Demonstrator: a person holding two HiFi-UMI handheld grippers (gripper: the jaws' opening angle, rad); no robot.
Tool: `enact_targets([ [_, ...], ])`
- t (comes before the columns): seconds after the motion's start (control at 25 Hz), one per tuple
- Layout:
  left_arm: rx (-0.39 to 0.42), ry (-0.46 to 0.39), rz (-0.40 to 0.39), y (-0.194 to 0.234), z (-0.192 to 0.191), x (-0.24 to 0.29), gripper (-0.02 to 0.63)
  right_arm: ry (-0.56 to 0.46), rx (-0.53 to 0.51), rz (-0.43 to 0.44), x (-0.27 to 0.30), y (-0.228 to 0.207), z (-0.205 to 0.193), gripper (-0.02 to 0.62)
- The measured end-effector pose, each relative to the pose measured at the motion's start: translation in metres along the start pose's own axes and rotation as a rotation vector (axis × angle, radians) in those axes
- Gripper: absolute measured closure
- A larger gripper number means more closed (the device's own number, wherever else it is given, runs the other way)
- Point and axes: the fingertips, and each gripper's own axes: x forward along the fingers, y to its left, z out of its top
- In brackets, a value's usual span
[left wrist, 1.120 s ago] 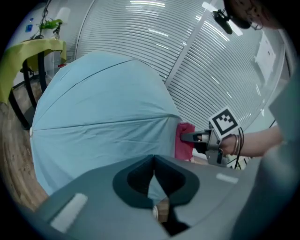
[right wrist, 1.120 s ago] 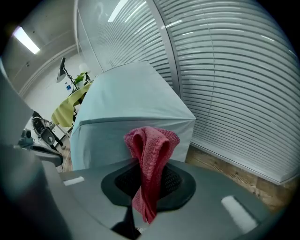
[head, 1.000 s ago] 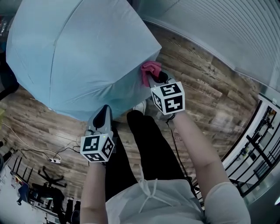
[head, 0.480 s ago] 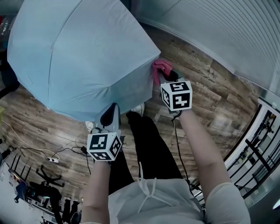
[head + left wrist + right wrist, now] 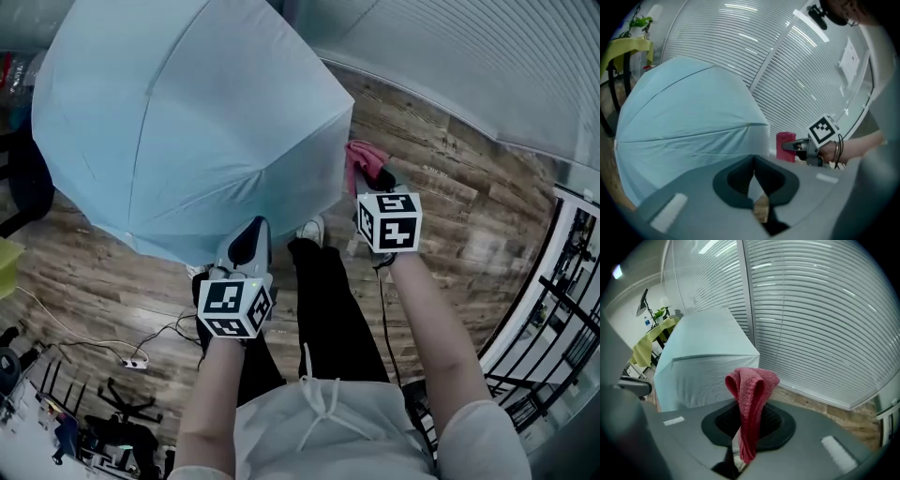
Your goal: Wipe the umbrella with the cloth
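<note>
Pale-blue umbrella (image 5: 187, 122) stands open on the floor (image 5: 441, 216); the cloth (image 5: 360, 157), pinched in the right hand-held gripper (image 5: 375, 173), is just beside its rim. Best press flat and stroke along the panel. The left hand-held gripper (image 5: 251, 236), pressed together, hovers at its hem.

The umbrella (image 5: 187, 122) fills the head view's upper left, over the floor (image 5: 450, 225). Just beside its right edge, at centre, sits the cloth (image 5: 359, 157), between the right gripper's (image 5: 373, 171) jaws. The left gripper (image 5: 250, 240) lies under its lower rim.
</note>
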Motion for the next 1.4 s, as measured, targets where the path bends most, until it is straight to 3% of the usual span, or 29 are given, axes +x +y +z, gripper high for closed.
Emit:
enact_targets([
  [0.2,-0.020,-0.023,-0.105,0.027,0.030,-0.072,0.600,-0.061,0.077,0.006,-0.054,0.085,-0.001,0.535],
  [0.4,0.090,-0.079,-0.145,0.075,0.077,-0.160,0.600,-0.131,0.119,0.021,-0.110,0.190,0.017,0.535],
  [0.64,0.163,-0.178,-0.144,0.121,0.139,-0.267,0.600,-0.251,0.141,0.030,-0.193,0.299,0.073,0.535],
  [0.88,0.261,-0.301,-0.208,0.126,0.212,-0.365,0.600,-0.469,0.196,0.040,-0.282,0.377,0.163,0.537],
  [1.12,0.265,-0.467,-0.217,0.118,0.304,-0.463,0.600,-0.576,0.060,-0.022,-0.378,0.433,0.231,0.540],
  [1.32,0.395,-0.580,-0.252,0.092,0.350,-0.530,0.600,-0.637,-0.046,-0.035,-0.449,0.454,0.270,0.540],
  [1.4,0.410,-0.621,-0.258,0.087,0.361,-0.551,0.599,-0.678,-0.071,-0.050,-0.475,0.458,0.282,0.540],
])
